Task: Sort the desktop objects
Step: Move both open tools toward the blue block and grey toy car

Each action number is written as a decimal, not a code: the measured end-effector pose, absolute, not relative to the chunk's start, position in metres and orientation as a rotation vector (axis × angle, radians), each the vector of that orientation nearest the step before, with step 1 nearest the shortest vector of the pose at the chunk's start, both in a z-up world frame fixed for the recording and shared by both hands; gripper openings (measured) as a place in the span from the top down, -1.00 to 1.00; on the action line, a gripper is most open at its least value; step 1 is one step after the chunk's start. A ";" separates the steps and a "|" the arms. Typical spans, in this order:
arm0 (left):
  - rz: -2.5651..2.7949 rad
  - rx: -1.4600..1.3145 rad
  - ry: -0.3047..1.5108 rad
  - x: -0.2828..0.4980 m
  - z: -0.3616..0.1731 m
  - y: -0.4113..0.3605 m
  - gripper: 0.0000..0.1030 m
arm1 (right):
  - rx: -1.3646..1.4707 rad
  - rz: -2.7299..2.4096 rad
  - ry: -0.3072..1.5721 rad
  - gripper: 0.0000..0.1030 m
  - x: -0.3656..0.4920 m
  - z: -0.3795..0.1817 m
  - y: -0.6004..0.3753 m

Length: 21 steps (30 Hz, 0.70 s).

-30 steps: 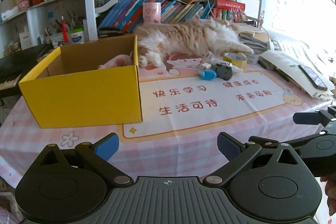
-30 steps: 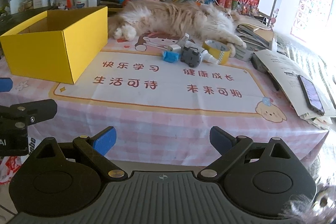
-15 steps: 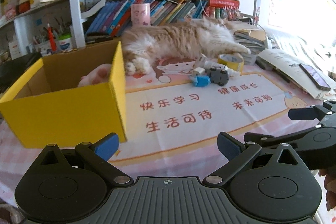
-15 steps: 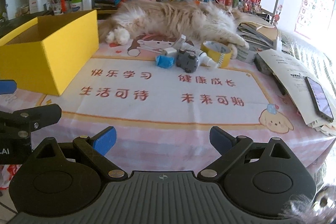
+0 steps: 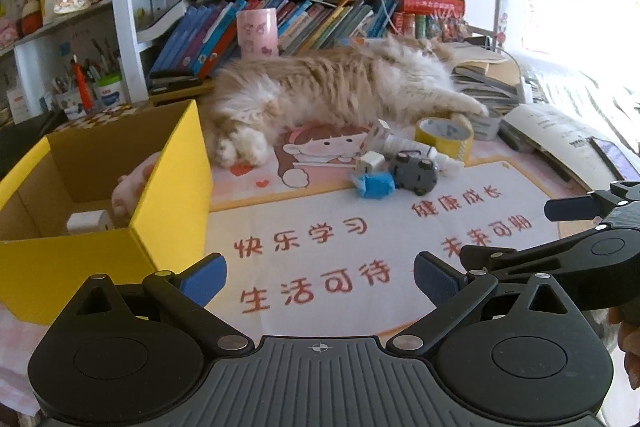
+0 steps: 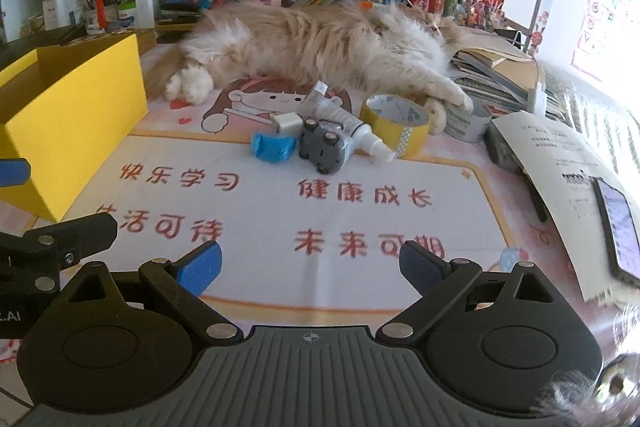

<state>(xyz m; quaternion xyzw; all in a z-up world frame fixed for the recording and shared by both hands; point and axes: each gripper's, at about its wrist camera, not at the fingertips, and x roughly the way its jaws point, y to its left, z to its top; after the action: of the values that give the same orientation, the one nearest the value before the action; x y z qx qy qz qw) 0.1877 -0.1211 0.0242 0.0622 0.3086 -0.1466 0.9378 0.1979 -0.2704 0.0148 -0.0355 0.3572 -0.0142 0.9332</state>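
A yellow cardboard box (image 5: 172, 227) (image 6: 80, 115) stands open at the left, with a pink soft thing (image 5: 132, 183) and a white item (image 5: 88, 221) inside. A small pile lies mid-table: a grey toy car (image 6: 324, 147) (image 5: 414, 173), a blue wrapped piece (image 6: 274, 147) (image 5: 374, 185), a white charger cube (image 6: 286, 123) (image 5: 370, 163), a white tube (image 6: 344, 123) and a yellow tape roll (image 6: 396, 123) (image 5: 444, 137). My left gripper (image 5: 320, 277) and right gripper (image 6: 310, 265) are both open and empty, above the printed mat, short of the pile.
A ginger cat (image 6: 320, 43) (image 5: 340, 87) lies along the back of the table, just behind the pile. Books and papers (image 6: 552, 147) with a phone (image 6: 618, 227) lie at the right. Bookshelves stand behind.
Both grippers have moved forward over the table toward the pile, still open. The box has come closer on the left, showing its inside.
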 end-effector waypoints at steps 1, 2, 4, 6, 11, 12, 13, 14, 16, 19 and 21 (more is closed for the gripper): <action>-0.290 0.124 0.632 0.190 0.024 -0.123 -0.97 | -0.074 -0.020 0.734 -0.86 0.203 0.015 -0.273; -0.281 0.122 0.635 0.193 0.024 -0.126 -0.97 | -0.077 -0.011 0.735 -0.86 0.207 0.015 -0.276; -0.261 0.117 0.642 0.199 0.023 -0.129 -0.97 | -0.082 0.010 0.738 -0.86 0.216 0.014 -0.281; -0.239 0.115 0.649 0.204 0.022 -0.135 -0.97 | -0.087 0.032 0.739 -0.86 0.225 0.014 -0.285; -0.197 0.113 0.658 0.216 0.021 -0.150 -0.97 | -0.097 0.079 0.738 -0.86 0.246 0.013 -0.299; -0.190 0.113 0.658 0.218 0.021 -0.154 -0.97 | -0.100 0.087 0.738 -0.86 0.250 0.014 -0.302; -0.183 0.115 0.656 0.221 0.022 -0.158 -0.97 | -0.102 0.094 0.736 -0.86 0.254 0.014 -0.305; -0.178 0.117 0.654 0.223 0.022 -0.162 -0.97 | -0.103 0.103 0.734 -0.86 0.257 0.014 -0.309; -0.168 0.123 0.651 0.227 0.022 -0.169 -0.97 | -0.104 0.118 0.729 -0.86 0.265 0.013 -0.316; -0.158 0.130 0.647 0.233 0.023 -0.180 -0.97 | -0.102 0.135 0.717 -0.86 0.274 0.014 -0.325; -0.153 0.135 0.652 0.236 0.022 -0.187 -0.97 | -0.094 0.147 0.712 -0.85 0.279 0.014 -0.332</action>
<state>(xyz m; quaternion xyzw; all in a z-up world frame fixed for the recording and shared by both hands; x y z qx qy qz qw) 0.2361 -0.1868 0.0223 0.0660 0.3199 -0.0751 0.9422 0.2791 -0.3318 0.0145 -0.0462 0.3482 0.0716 0.9336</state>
